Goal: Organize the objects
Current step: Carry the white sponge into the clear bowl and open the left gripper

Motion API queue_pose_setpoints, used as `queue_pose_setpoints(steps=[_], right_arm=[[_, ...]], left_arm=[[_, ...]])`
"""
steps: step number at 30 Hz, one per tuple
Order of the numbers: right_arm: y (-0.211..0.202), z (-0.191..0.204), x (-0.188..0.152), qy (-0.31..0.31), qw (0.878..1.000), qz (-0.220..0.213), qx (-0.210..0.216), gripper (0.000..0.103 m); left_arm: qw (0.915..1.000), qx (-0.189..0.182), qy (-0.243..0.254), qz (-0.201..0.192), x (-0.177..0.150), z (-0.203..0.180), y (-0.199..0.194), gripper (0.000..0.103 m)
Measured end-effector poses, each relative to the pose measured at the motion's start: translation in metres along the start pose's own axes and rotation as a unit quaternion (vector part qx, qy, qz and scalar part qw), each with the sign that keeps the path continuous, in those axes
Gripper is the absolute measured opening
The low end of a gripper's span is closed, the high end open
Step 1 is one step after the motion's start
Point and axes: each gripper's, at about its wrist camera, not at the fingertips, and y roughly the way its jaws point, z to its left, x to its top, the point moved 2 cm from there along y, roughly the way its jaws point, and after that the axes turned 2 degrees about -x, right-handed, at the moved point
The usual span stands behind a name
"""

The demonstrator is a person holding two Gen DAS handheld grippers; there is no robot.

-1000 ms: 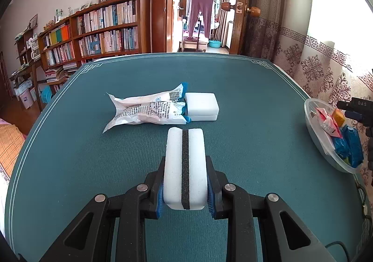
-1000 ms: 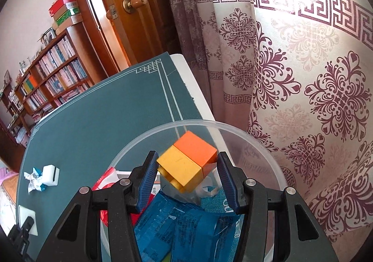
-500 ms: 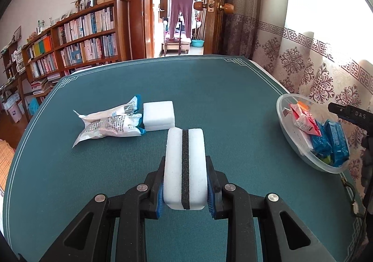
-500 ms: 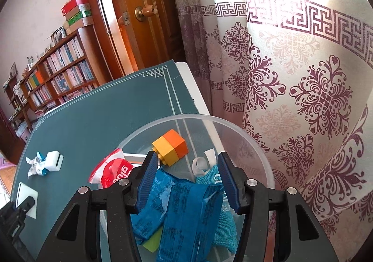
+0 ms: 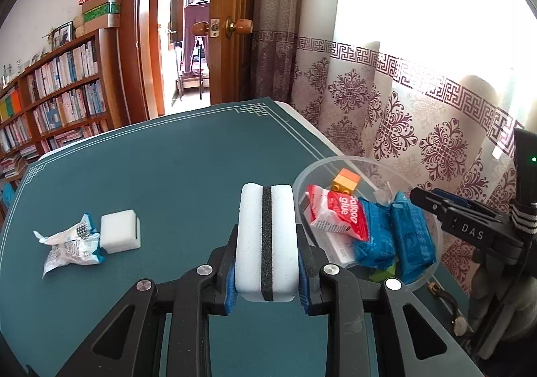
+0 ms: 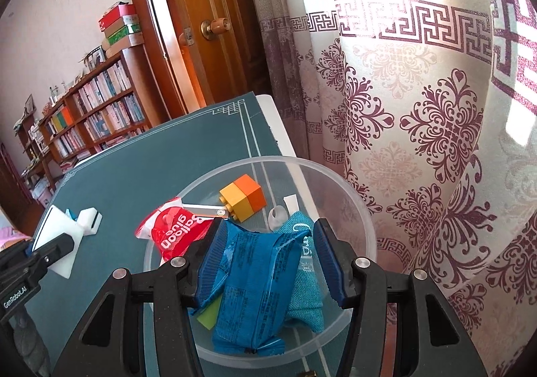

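My left gripper (image 5: 266,263) is shut on a white sponge with a black stripe (image 5: 266,239) and holds it just left of the clear plastic bowl (image 5: 302,175). The bowl (image 6: 355,202) holds an orange and yellow brick (image 6: 243,197), a red balloon-glue packet (image 6: 174,232), blue packets (image 6: 251,279) and a teal cloth (image 6: 303,279). My right gripper (image 6: 265,263) is open and empty above the bowl; it shows in the left wrist view (image 5: 470,229). A second white sponge (image 5: 120,234) and a white wrapper (image 5: 68,246) lie on the table at the left.
The green table mat (image 5: 167,169) ends at its right edge by a patterned curtain (image 6: 419,128). A wooden door (image 6: 208,24) and bookshelves (image 5: 50,91) stand behind the table. The bowl sits near the table's right edge.
My left gripper carried the sponge right, up to the bowl. My right gripper let the orange and yellow brick go into the bowl and drew back, open.
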Motion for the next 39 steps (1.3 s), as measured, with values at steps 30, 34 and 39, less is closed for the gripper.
queue_pose_setpoints(steps=[30,34,39], right_arm=[[-0.002,-0.022,-0.014,0.005,1.000,-0.010,0.012,0.055],[-0.004,-0.018,-0.016,0.001,1.000,-0.009,0.014,0.055],[-0.010,-0.007,-0.018,-0.009,1.000,-0.011,0.019,0.055]], left_arm=[[0.9971,-0.069,0.017,0.027,0.039,-0.066,0.063,0.070],[0.9980,-0.057,0.012,0.024,0.034,-0.057,0.059,0.071],[0.9990,-0.044,0.008,0.009,0.029,-0.045,0.046,0.075]])
